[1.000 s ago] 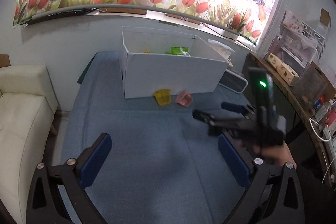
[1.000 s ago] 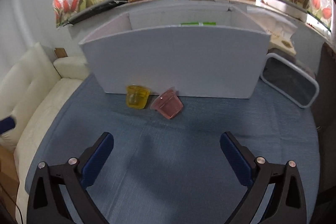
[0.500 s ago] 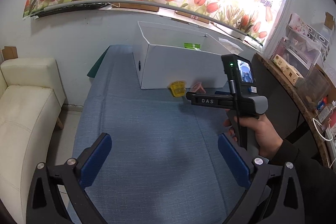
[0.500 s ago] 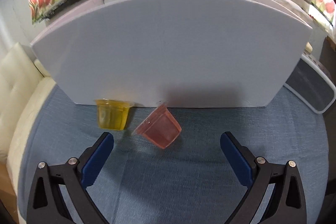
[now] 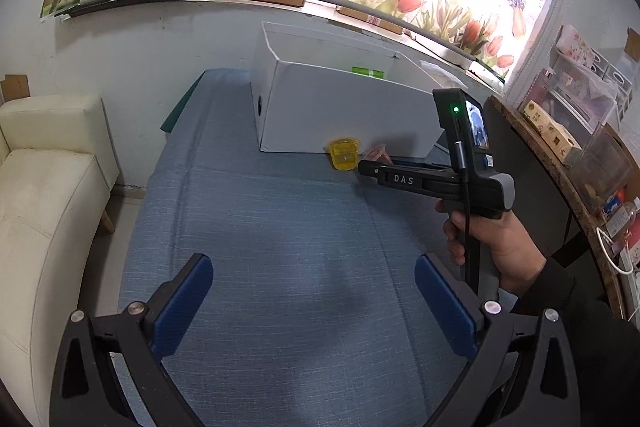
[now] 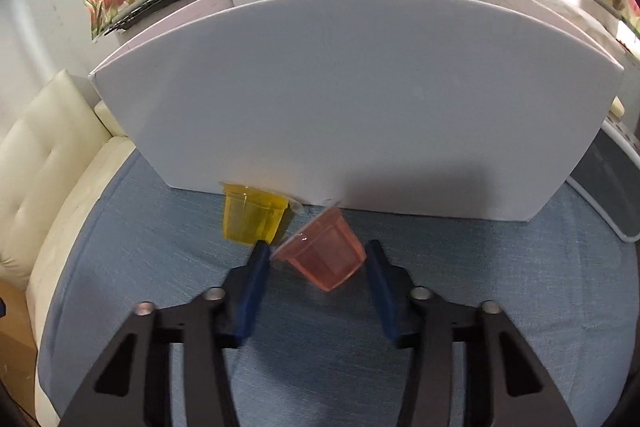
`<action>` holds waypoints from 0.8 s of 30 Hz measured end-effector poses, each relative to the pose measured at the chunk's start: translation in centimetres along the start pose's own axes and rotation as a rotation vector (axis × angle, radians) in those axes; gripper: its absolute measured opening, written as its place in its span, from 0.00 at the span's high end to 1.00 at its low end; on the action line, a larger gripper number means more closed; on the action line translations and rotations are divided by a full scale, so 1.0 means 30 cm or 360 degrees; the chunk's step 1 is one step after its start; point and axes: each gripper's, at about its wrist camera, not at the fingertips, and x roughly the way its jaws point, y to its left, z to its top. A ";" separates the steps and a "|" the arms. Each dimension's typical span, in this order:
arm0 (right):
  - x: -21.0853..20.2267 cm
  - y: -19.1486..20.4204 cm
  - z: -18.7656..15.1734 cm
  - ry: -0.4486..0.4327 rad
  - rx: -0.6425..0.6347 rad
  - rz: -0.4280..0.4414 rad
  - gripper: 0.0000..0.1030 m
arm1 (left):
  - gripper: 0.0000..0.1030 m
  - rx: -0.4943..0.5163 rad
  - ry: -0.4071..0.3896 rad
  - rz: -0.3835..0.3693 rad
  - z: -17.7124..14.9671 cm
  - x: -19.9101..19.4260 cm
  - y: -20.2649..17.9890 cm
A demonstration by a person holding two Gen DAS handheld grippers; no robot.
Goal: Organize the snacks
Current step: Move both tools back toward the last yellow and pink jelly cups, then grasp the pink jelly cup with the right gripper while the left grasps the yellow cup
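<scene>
A pink jelly cup [image 6: 325, 255] lies tilted on the blue cloth, against the front wall of the white box [image 6: 360, 107]. A yellow jelly cup [image 6: 252, 217] stands beside it on the left. My right gripper [image 6: 316, 259] has its fingers on both sides of the pink cup, partly closed, with small gaps still showing. In the left wrist view the right gripper's body [image 5: 424, 179] reaches toward the yellow cup [image 5: 344, 155] and pink cup [image 5: 378, 154] at the box [image 5: 340, 115]. My left gripper [image 5: 312, 291] is open and empty over the cloth.
A green packet [image 5: 367, 71] shows inside the box. A cream sofa [image 5: 44, 195] stands at the left. A white-framed tray [image 6: 608, 187] lies right of the box. A shelf with boxes [image 5: 560, 135] runs along the right.
My right gripper has moved forward to the pink cup and its fingers have narrowed around it. The left gripper has drawn back and stays open.
</scene>
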 end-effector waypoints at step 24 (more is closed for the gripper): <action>-0.442 -0.131 -0.259 -0.0240 0.0098 0.0105 0.51 | 0.00 0.0054 0.0098 0.0140 0.240 0.501 -0.191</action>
